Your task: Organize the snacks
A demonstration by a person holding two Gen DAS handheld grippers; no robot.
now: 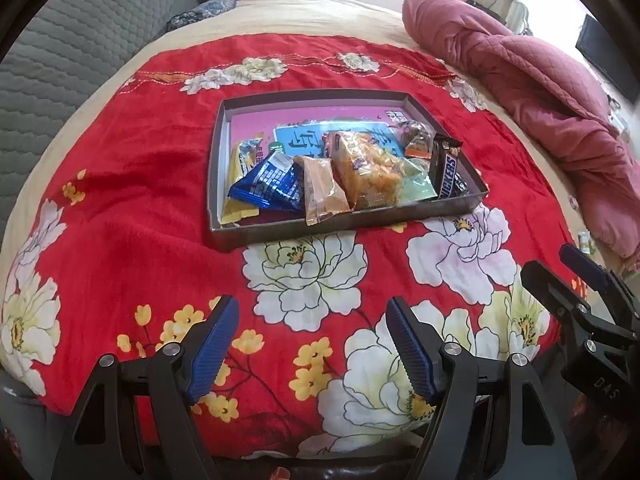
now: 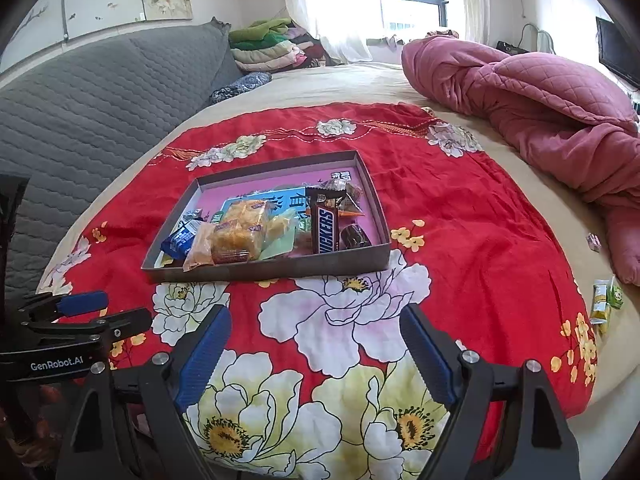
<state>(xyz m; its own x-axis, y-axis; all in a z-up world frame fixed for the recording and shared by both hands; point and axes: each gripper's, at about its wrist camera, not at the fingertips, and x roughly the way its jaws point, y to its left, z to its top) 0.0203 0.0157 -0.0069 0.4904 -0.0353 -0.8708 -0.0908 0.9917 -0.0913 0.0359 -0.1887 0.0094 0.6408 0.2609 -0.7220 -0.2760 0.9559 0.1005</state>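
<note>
Crinkly foil and plastic wrappers make up the snacks, gathered in a shallow grey cardboard tray [image 1: 448, 210] that sits on a red floral blanket [image 1: 132, 216] in the middle of the bed. All look light and slippery. The Snickers bar [image 2: 327, 227] at the right end is the stiffest piece and would best be pinched across its short width. The clear bag of orange puffed snacks [image 1: 370, 174] in the middle is soft and probably crushable, so a sealed end is the safer hold. The blue packet [image 1: 267, 186] on the left and the tan sachet [image 1: 322, 188] beside it are thin and flat, and would likely slide unless caught by a raised edge. The tray itself looks flimsy.

A few small green and yellow packets [image 2: 605, 303] lie loose at the far right, off the blanket, near a pink quilt [image 2: 552, 104].

Both tools hover on the near side of the tray, well apart from it. The left gripper [image 1: 312, 350] and the right gripper [image 2: 318, 354] stand with jaws spread and nothing between them.
</note>
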